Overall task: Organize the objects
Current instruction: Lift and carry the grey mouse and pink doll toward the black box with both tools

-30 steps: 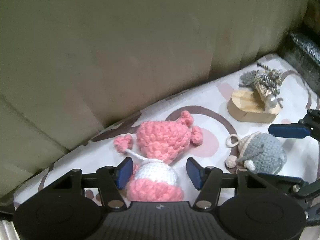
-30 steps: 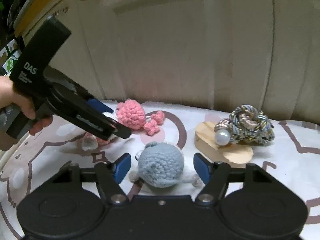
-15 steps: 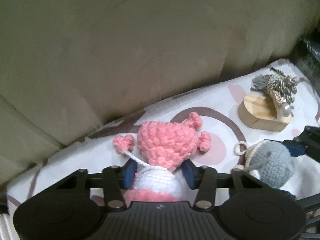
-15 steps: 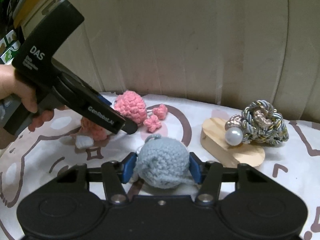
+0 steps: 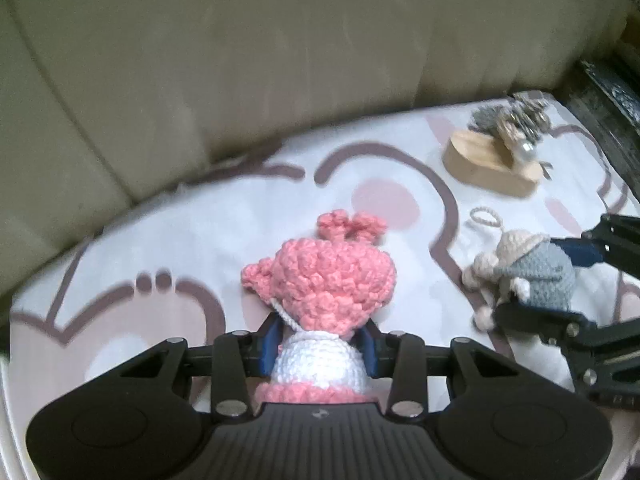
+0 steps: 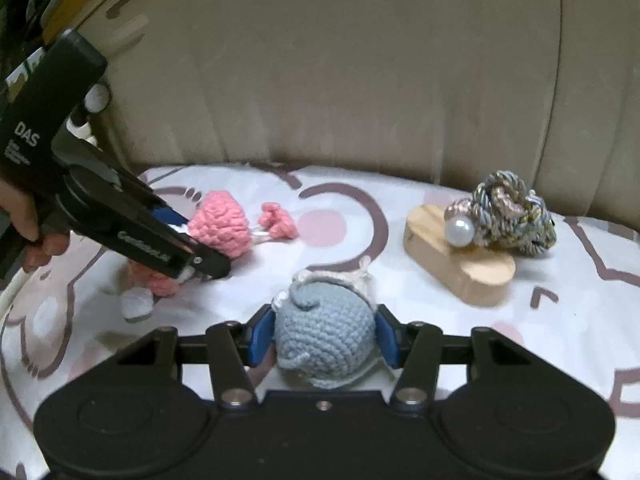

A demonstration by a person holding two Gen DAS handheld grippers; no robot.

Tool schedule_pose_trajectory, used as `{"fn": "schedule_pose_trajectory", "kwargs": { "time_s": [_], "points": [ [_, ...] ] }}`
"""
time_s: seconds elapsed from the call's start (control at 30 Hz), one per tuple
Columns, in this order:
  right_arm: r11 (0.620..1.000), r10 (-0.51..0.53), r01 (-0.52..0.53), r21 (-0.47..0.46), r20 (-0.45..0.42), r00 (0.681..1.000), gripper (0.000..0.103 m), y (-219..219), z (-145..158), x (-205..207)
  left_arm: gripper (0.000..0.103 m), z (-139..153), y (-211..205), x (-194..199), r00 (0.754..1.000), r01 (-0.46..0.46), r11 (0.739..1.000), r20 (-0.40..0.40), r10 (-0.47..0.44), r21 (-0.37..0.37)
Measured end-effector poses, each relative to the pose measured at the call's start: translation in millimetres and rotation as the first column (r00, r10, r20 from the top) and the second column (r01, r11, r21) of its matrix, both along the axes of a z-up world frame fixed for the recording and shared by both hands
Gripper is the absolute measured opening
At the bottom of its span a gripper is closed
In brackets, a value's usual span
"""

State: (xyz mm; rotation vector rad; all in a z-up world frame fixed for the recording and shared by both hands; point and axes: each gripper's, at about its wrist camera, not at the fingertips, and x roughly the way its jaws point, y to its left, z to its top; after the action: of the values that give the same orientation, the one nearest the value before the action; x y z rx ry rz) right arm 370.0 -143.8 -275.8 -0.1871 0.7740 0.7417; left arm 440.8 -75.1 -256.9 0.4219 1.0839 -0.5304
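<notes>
Left wrist view: the left tongs (image 5: 320, 342) have just closed onto the white middle of the pink crochet doll (image 5: 324, 284), low centre. Open patterned cloth (image 5: 168, 240) lies to the left; the beige cushion wall (image 5: 240, 60) bounds it above.

Right wrist view: the right tongs (image 6: 324, 334) have closed further and pinch the blue crochet toy (image 6: 326, 328), bottom centre. The wooden block (image 6: 464, 264) carrying the rope knot (image 6: 508, 214) sits right, with free cloth between.

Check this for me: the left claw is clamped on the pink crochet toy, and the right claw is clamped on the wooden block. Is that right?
Not quite. The right claw is clamped on the blue crochet toy, not the wooden block, which sits untouched in the right wrist view. The left claw does clamp the pink crochet toy.
</notes>
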Motion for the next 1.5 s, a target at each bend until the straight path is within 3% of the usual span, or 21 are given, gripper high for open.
{"fn": "schedule_pose_trajectory", "kwargs": {
  "time_s": [0.4,0.7,1.5],
  "points": [
    [0.998,0.033,-0.033,-0.052,-0.005,0.999,0.054,-16.0,3.5,-40.3,0.041,7.2,38.3,-55.5,0.994,-0.113,0.993,0.002,0.113,-0.025],
    [0.997,0.008,-0.007,-0.073,0.017,1.0,0.054,-35.6,24.8,-70.1,0.039,20.6,51.2,-91.9,0.984,-0.178,0.982,0.018,0.179,-0.063],
    [0.999,-0.053,0.052,0.011,0.17,0.984,0.054,-68.9,167.9,-150.6,0.036,166.4,65.4,-198.6,0.952,-0.212,0.952,0.174,0.252,-0.219]
  ]
}}
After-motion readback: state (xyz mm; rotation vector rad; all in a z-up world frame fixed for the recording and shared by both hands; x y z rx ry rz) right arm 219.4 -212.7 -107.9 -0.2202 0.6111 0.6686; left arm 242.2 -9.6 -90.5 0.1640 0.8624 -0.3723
